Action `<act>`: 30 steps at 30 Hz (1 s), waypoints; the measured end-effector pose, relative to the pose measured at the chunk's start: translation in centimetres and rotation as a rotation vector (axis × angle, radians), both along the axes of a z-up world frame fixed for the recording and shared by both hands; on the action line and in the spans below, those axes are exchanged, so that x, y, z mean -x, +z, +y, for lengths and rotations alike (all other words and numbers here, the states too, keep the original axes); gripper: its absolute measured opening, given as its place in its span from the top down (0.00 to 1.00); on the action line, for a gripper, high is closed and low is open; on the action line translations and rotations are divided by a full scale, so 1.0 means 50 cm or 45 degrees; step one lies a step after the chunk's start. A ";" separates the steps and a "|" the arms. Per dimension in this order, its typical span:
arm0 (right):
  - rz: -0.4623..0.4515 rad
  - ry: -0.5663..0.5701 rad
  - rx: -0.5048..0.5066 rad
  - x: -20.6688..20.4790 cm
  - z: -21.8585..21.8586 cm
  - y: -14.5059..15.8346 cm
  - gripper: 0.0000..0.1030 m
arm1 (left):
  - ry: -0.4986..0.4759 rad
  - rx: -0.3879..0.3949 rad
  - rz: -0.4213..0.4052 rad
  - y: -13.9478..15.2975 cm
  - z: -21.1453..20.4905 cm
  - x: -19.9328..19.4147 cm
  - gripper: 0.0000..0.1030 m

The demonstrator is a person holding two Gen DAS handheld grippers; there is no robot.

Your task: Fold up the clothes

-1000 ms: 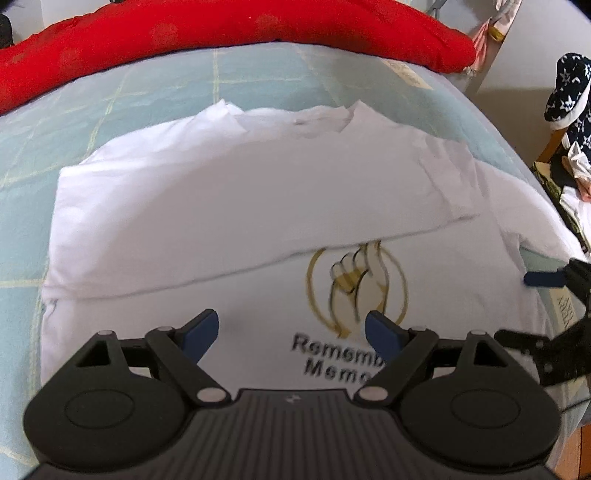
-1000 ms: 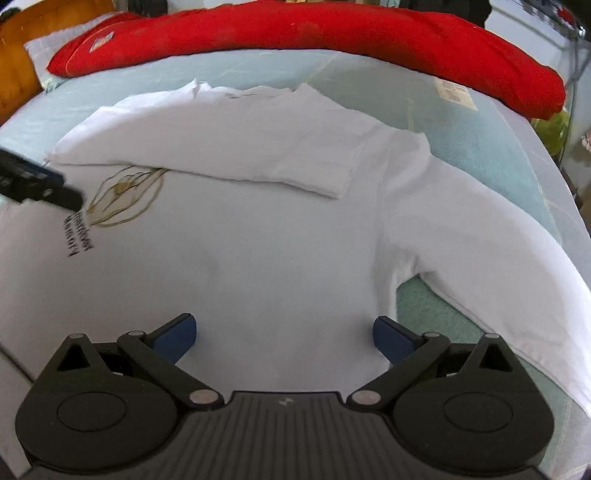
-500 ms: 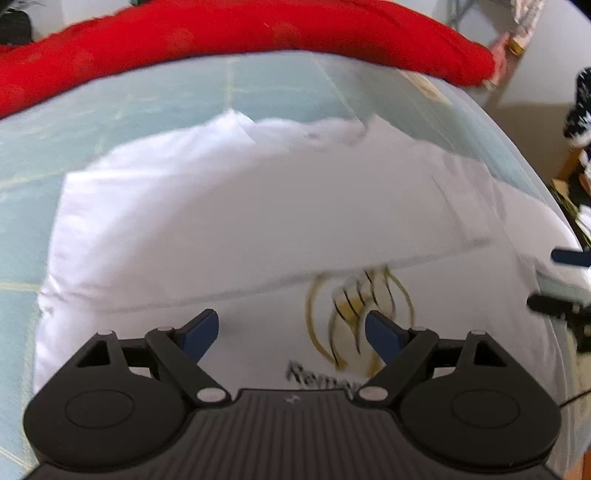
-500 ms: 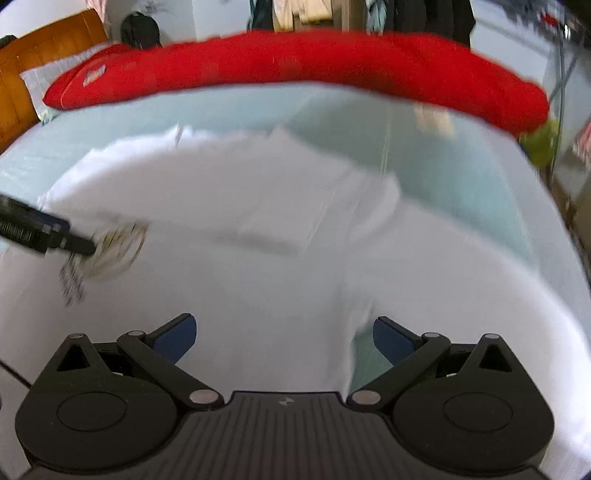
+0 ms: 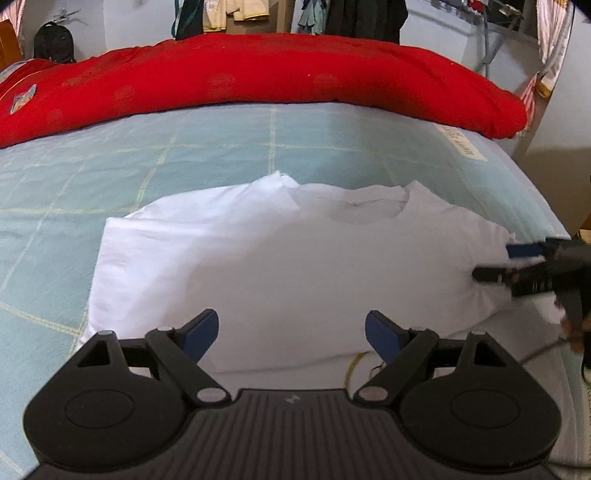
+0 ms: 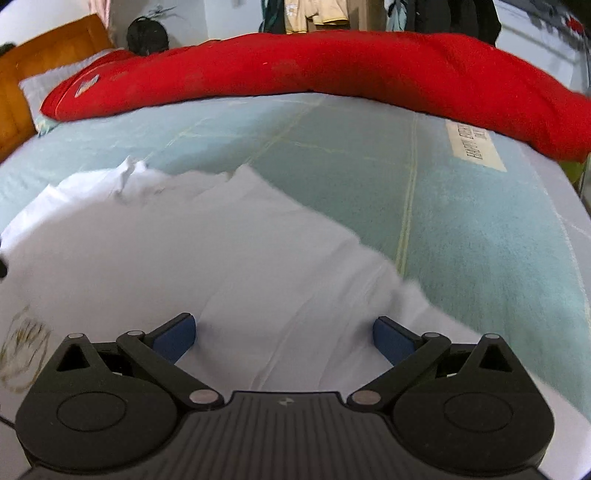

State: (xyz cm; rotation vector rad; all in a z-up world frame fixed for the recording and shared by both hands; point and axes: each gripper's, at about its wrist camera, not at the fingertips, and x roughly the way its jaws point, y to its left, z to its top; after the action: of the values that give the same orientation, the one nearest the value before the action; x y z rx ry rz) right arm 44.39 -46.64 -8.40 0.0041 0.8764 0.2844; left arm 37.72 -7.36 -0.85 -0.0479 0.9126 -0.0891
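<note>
A white long-sleeved shirt [image 5: 295,266] lies flat on the bed, one sleeve folded across its chest and the neckline at the far side. My left gripper [image 5: 291,330] hangs open just above the shirt's folded part, nothing between its blue pads. In the right wrist view the same shirt [image 6: 229,258] fills the near half, a gold print at the lower left. My right gripper [image 6: 282,334] is open low over the shirt near its right shoulder. From the left wrist view the right gripper [image 5: 517,264] shows at the shirt's right edge with a gap between its fingers.
The bed carries a pale blue checked blanket [image 5: 221,155]. A long red quilt [image 5: 258,70] lies rolled along the far side. A wooden headboard [image 6: 44,62] stands at the far left, and clothes hang on the back wall [image 5: 229,11].
Both grippers have moved forward over the shirt toward its collar. The print has slid almost out of the left view. The right gripper has come closer to the shirt's right shoulder.
</note>
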 end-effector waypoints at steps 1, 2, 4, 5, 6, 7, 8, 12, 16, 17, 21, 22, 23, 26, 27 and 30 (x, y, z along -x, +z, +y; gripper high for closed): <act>0.011 -0.016 -0.017 -0.012 -0.006 0.000 0.00 | 0.007 0.005 0.005 -0.002 0.004 0.000 0.16; 0.021 -0.032 -0.033 -0.023 -0.012 0.001 0.00 | 0.015 0.012 0.012 -0.003 0.007 -0.001 0.16; 0.039 -0.102 -0.067 -0.038 -0.031 0.008 0.00 | 0.029 0.028 0.025 -0.006 0.012 -0.003 0.16; 0.048 -0.140 -0.084 -0.044 -0.042 0.011 0.00 | 0.032 0.040 0.028 -0.005 0.014 -0.004 0.16; 0.050 -0.180 -0.096 -0.044 -0.051 0.020 0.00 | 0.032 0.052 0.029 -0.004 0.016 -0.005 0.16; 0.049 -0.205 -0.116 -0.039 -0.055 0.030 0.00 | 0.025 0.057 0.030 -0.003 0.014 -0.006 0.16; 0.049 -0.212 -0.150 -0.029 -0.056 0.036 0.00 | 0.012 0.056 0.031 -0.003 0.010 -0.007 0.16; 0.067 -0.218 -0.287 0.009 -0.056 0.049 0.00 | -0.042 0.052 0.033 -0.003 -0.006 -0.010 0.16; 0.134 -0.269 -0.238 0.026 -0.057 0.014 0.00 | -0.096 0.046 0.035 -0.003 -0.023 -0.011 0.16; 0.114 -0.266 -0.203 0.035 -0.055 0.020 0.00 | -0.104 0.045 0.035 -0.003 -0.027 -0.010 0.16; 0.043 -0.181 -0.080 0.079 -0.018 0.053 0.00 | -0.116 0.050 0.042 -0.007 -0.044 -0.009 0.16; 0.036 -0.147 -0.048 0.085 -0.005 0.054 0.00 | -0.119 0.051 0.044 -0.007 -0.048 -0.008 0.16; 0.039 -0.118 0.007 0.089 0.010 0.047 0.00 | -0.123 0.052 0.046 -0.008 -0.052 -0.008 0.16; 0.110 -0.093 0.115 0.094 0.026 0.016 0.00 | -0.164 0.050 0.034 -0.003 -0.071 -0.004 0.16; 0.110 -0.116 0.092 0.105 0.015 0.020 0.00 | -0.180 0.038 0.025 -0.001 -0.079 -0.002 0.16; 0.108 -0.205 0.013 0.143 -0.028 0.042 0.00 | -0.209 0.016 0.009 0.003 -0.102 0.003 0.16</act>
State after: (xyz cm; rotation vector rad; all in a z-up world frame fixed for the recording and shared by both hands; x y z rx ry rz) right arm 37.22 -48.03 -6.28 0.0769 0.9560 0.1299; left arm 37.57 -12.47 -0.72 0.0148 0.9225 -0.2475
